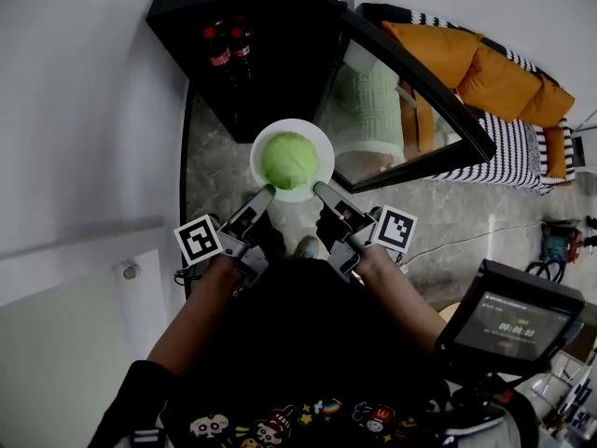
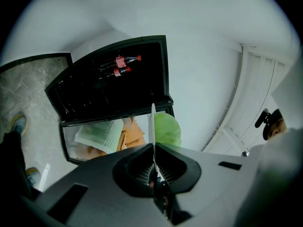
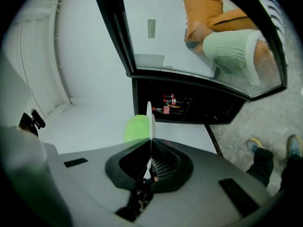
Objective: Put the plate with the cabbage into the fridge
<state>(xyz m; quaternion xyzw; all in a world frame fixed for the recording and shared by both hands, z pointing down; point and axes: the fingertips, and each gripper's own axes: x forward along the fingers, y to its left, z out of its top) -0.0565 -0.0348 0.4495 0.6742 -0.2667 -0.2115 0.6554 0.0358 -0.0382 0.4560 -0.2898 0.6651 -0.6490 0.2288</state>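
The fridge interior is too dark to show shelves. Labels on the bottles are unreadable, probably soft drinks. In both gripper views the plate stands edge-on, hiding part of the cabbage.

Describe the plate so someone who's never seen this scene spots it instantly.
Find the black fridge with its glass door swung open. In front of it, the left gripper and right gripper each clamp an edge of the plate. It's the only round white thing, carrying a green cabbage.
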